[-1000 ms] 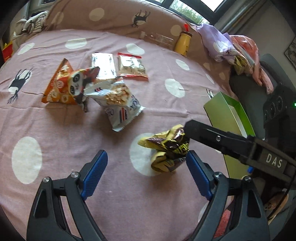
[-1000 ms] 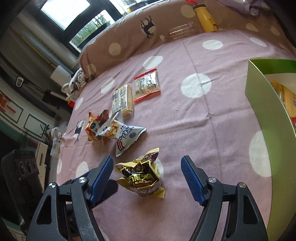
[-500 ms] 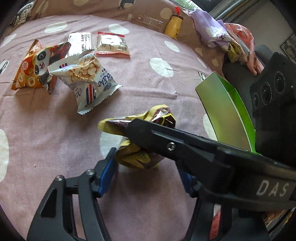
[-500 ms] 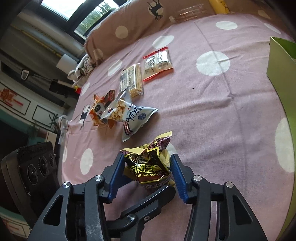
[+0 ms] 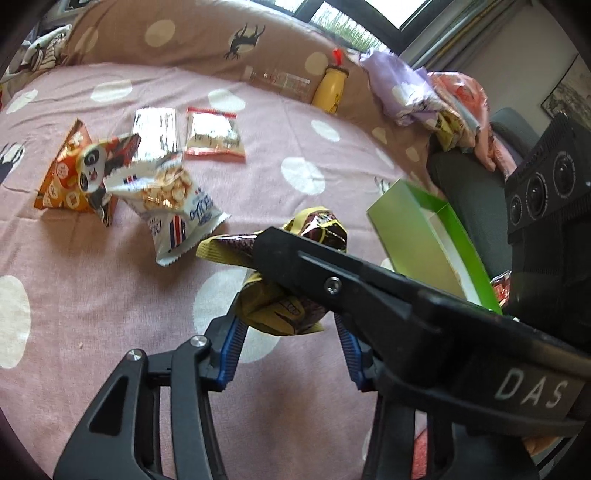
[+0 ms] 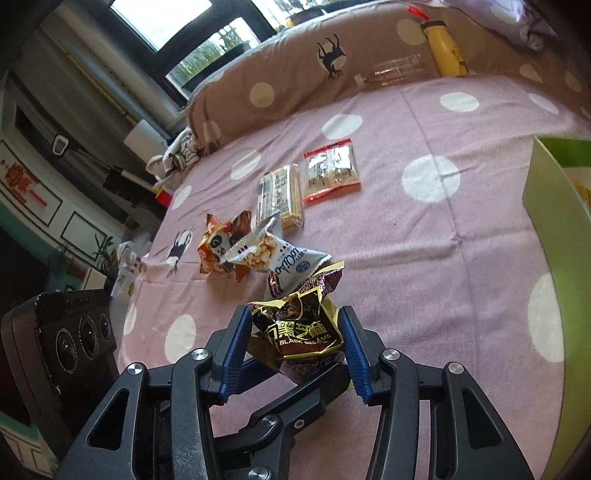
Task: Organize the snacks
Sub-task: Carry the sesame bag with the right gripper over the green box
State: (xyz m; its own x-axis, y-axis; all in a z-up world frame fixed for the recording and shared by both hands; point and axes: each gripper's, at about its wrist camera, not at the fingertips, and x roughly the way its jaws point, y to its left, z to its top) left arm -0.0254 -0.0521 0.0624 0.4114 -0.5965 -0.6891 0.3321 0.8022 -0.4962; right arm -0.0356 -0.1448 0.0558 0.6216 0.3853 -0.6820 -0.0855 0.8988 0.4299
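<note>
- Both hand-held grippers have hold of the same black sesame snack bag [image 6: 301, 328], a crumpled gold and dark brown pack.
- The right hand-held gripper [image 6: 295, 350] is clamped on it: its blue pads [image 6: 233, 354] press the bag's two sides, with the printed face turned up between them.
- The left hand-held gripper [image 5: 291, 339] has just been closing, and the bag's lower yellow end [image 5: 275, 314] sits between its blue fingers [image 5: 232, 343]; the near finger touches the pack, but the far one is partly hidden behind the right gripper's black arm, which crosses in front (so its contact is hard to make out).
- The bag appears to be held a little above the pink polka-dot bed cover [image 5: 92, 280], over one of its white spots.
- Just beyond the grippers and to the left lies a white bag of peanuts [image 5: 173, 206], touching an orange panda-print bag [image 5: 74, 173].
- Further ahead lie a silvery cracker pack [image 5: 155, 123] and a red-edged clear packet [image 5: 214, 134], side by side.
- To the right of the grippers stands an open green box [image 5: 417, 236].
- Far ahead, against the brown pillow [image 5: 192, 33], a yellow bottle [image 5: 330, 90] stands beside a clear bottle [image 5: 277, 79] lying down.
</note>
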